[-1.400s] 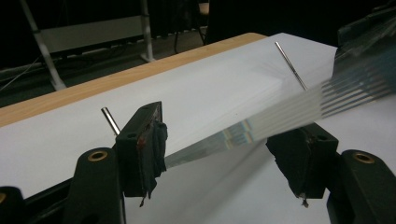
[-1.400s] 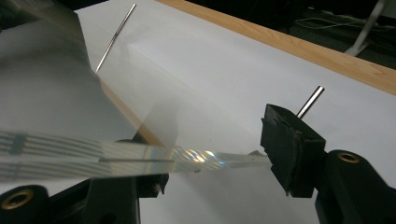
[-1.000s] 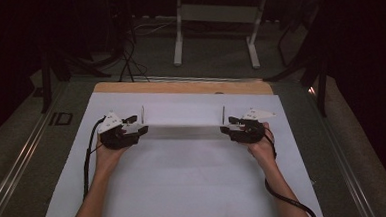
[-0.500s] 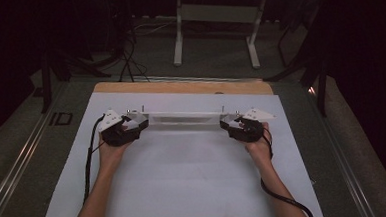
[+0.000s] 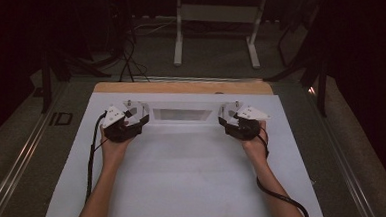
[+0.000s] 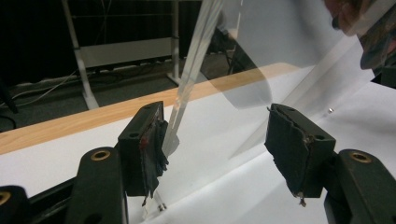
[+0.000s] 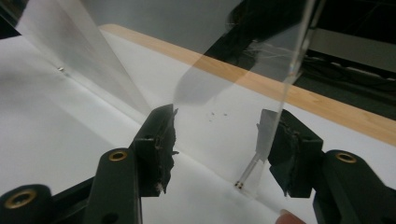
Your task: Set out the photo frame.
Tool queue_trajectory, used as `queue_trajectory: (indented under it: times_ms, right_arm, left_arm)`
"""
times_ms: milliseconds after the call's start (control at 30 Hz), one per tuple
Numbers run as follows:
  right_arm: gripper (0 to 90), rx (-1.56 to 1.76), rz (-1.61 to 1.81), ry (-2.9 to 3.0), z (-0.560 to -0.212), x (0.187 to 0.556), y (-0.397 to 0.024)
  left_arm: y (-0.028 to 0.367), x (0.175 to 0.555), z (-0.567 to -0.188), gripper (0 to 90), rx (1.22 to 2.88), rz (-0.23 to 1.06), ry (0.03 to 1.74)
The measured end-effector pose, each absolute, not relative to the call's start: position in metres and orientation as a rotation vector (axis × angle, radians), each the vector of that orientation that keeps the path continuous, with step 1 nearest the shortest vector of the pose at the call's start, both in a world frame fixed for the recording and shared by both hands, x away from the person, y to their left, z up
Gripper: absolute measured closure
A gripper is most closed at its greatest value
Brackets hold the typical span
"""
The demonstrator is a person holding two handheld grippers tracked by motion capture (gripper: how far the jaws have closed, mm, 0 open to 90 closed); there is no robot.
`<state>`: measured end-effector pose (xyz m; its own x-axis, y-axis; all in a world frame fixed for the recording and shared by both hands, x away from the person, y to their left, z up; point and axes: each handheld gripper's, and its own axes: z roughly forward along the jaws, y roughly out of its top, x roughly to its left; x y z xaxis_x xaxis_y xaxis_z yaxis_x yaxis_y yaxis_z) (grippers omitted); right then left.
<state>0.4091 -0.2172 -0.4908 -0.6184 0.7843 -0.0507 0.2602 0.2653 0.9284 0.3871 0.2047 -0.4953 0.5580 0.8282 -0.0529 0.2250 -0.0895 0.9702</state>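
A clear plastic panel piece (image 5: pixel 184 114) spans the gap between my two grippers on the white board (image 5: pixel 185 184). My left gripper (image 5: pixel 136 110) is at its left end and my right gripper (image 5: pixel 228 112) at its right end. In the left gripper view the jaws (image 6: pixel 215 140) stand wide, and a clear sheet edge (image 6: pixel 187 79) runs up beside the left pad, with the right pad free. In the right gripper view the jaws (image 7: pixel 219 140) have just been closing a little around the clear sheet's end (image 7: pixel 299 51). That edge lies by the right pad and the left pad stands apart.
The white board lies on a wooden table (image 5: pixel 180 86) with its far edge bare. Black cables (image 5: pixel 91 159) trail from both grippers along the forearms. Beyond the table, a white desk frame (image 5: pixel 216 12) and dark stands rise from a grey floor.
The clear piece between the grippers has tipped: a broad pale band a second ago, then a thin strip, now a rectangle with a greyish middle. Both hands stayed about where they were.
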Motion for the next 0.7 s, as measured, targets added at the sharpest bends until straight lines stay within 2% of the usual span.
queue_trajectory:
  times_ms: [700]
  right_arm:
    - [48.2,0.926,1.245,2.017,-0.484,0.424,-0.210]
  left_arm:
    - [0.198,0.406,-0.489,37.7,1.623,0.673,0.964]
